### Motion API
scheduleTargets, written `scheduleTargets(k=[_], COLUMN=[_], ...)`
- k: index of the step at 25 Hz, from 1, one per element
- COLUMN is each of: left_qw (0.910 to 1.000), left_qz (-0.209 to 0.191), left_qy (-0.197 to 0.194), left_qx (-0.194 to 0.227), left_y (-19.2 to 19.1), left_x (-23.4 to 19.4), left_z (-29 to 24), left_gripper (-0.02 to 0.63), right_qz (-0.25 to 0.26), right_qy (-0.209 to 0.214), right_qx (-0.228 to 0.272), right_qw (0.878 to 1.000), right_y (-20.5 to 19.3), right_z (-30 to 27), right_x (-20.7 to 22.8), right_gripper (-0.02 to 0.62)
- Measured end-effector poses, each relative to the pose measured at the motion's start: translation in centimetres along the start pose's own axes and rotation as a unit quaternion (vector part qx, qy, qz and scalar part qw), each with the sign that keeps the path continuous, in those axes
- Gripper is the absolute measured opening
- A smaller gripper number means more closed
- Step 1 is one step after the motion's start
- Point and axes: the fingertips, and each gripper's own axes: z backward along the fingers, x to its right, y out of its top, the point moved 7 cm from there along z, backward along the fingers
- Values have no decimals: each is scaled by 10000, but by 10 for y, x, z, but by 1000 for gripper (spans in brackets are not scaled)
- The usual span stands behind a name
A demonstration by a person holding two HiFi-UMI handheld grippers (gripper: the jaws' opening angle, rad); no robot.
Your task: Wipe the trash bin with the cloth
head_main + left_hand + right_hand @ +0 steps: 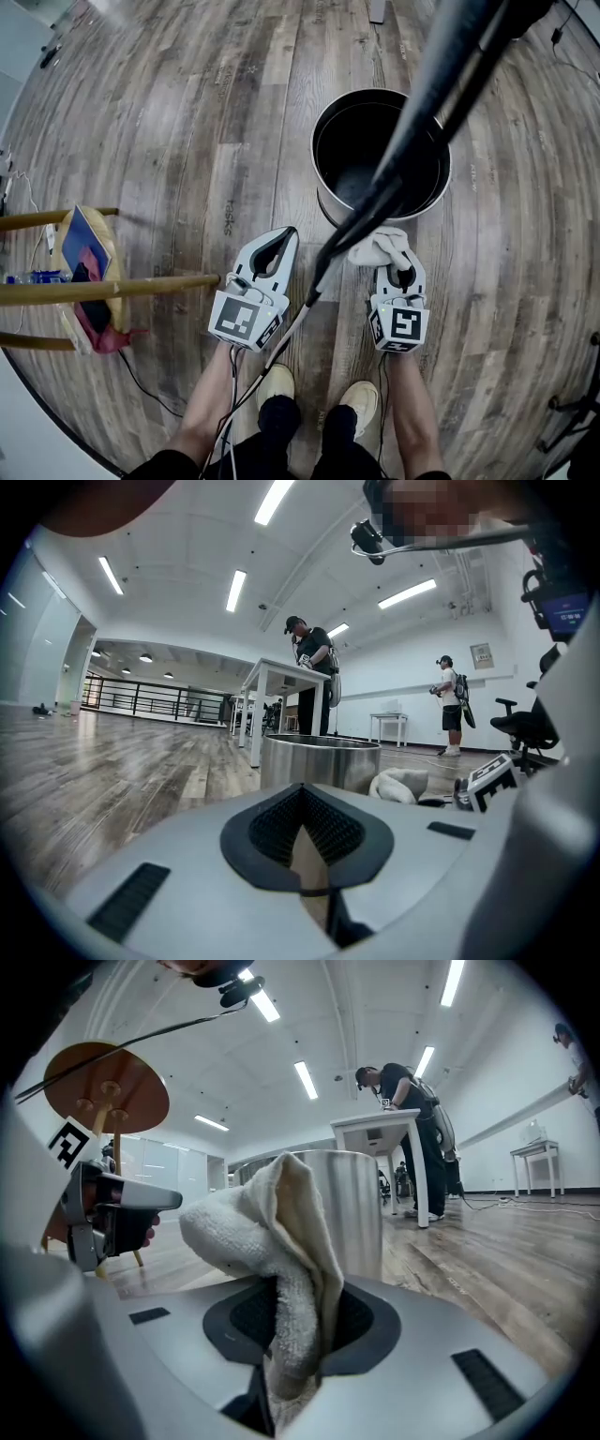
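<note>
Right gripper [399, 270] was lower center-right in head view, jaws pinching the cloth [379, 247]. Cloth was bunched just below the bin [319, 159], close to its wall; contact couldn't be told. Bin stood upright on the wood floor [169, 112], upper center. Left gripper [277, 246] was lower center, jaws pressed together on nothing, apart from the bin. Stool [94, 286] was at the left edge.

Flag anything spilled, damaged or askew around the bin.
Nothing stands out. The trash bin stands upright with no visible dents, the cloth is clamped in the right gripper near it, and the left gripper is shut and empty.
</note>
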Motion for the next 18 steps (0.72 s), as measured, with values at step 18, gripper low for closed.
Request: scheduleTargets(k=[18], left_qw=[10000], left_qz=[-72], left_qy=[-3], left_qx=[11], left_y=[4], left_x=[-2], left_z=[0], left_gripper=[-5], right_qz=[-366], right_qy=[-1006], right_qx=[-10], right_qw=[9943], right_y=[0], right_z=[-1], right_x=[89], right_gripper=[95])
